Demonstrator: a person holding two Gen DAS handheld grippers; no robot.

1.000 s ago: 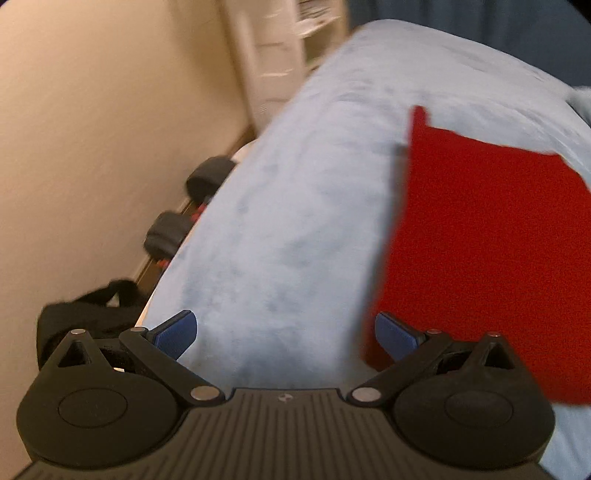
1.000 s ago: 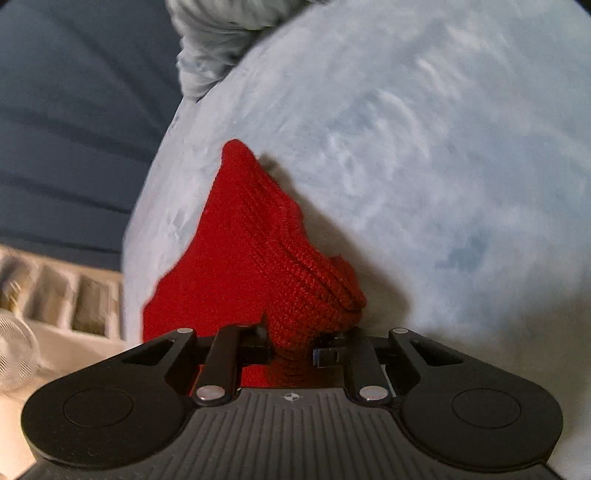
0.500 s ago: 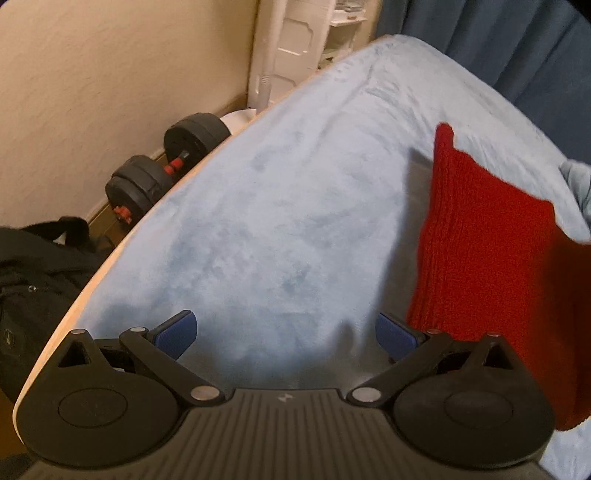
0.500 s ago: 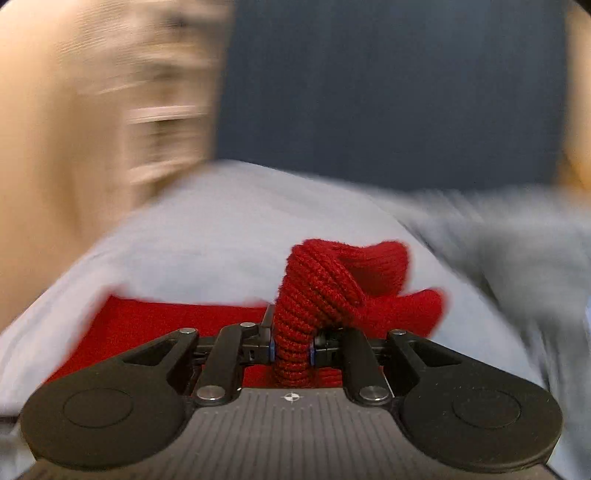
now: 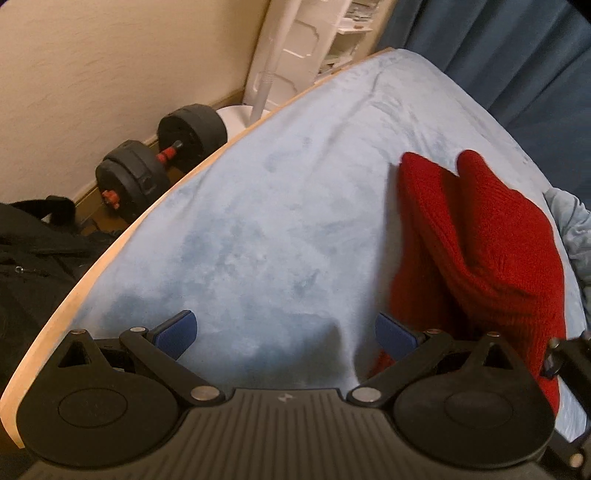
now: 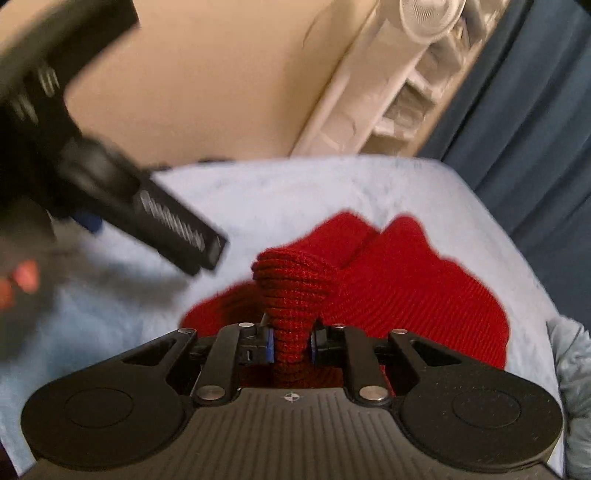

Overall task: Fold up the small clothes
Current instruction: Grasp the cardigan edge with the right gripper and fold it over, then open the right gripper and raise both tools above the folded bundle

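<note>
A red knit garment (image 5: 480, 240) lies on the light blue blanket (image 5: 277, 221) of the bed, at the right of the left wrist view, with one part raised over the rest. My right gripper (image 6: 291, 345) is shut on a bunched fold of the red knit garment (image 6: 406, 280) and holds it above the blanket. My left gripper (image 5: 284, 330) stands open over bare blanket just left of the garment, with nothing between its blue pads (image 5: 177, 328). It also shows as a blurred dark shape, the left gripper (image 6: 110, 177), in the right wrist view.
The bed's wooden edge (image 5: 110, 251) runs along the left. On the floor beyond it lie a black dumbbell (image 5: 162, 155) and a black bag (image 5: 33, 243). A white fan (image 6: 432, 14), white shelves (image 5: 332, 33) and a blue curtain (image 5: 498, 48) stand behind. Pale blue clothing (image 5: 572, 229) lies at the right.
My right gripper has swung and rolled over with the red fold in it, bringing that part of the garment up and across. The left gripper has shifted a little and stays open.
</note>
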